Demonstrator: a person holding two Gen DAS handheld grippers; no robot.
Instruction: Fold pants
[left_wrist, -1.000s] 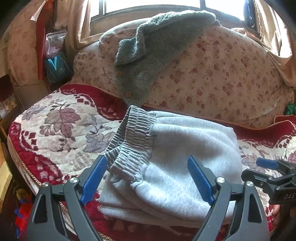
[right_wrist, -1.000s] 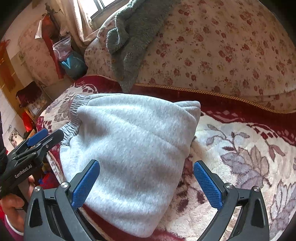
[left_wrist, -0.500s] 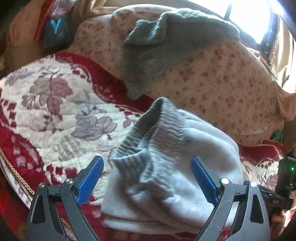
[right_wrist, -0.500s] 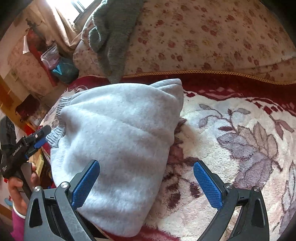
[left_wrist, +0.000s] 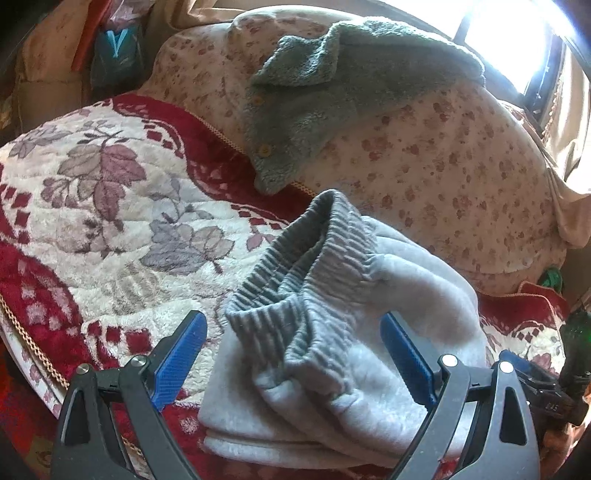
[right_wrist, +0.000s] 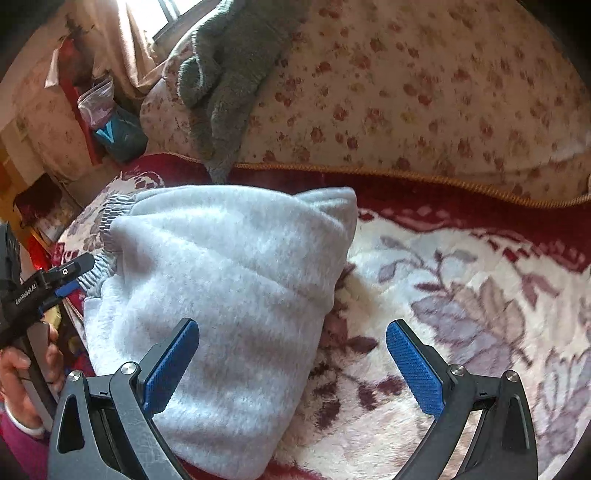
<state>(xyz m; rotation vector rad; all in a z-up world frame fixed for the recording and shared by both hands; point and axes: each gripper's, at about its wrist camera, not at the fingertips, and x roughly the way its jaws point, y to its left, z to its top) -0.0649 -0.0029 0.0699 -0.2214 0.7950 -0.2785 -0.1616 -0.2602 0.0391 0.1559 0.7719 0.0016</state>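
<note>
Lying folded on the floral blanket (right_wrist: 461, 295), the grey pants (left_wrist: 369, 332) fill each view's 6 o'clock; left gripper (left_wrist: 295, 363) and right gripper (right_wrist: 291, 363) both gape, released, grasping nothing.

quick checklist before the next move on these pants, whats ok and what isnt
1. Left hand-held gripper open: ok, jaws wide apart.
2. Right hand-held gripper open: ok, holding nothing.
3. Grey pants folded into a compact stack: ok.
4. Elastic waistband lying flat: not ok, it stands up bunched.
5. Pants fully on the floral blanket: cannot tell, near edge hidden by the fingers.
6. Green fleece apart from the pants: ok, draped on the backrest.
</note>
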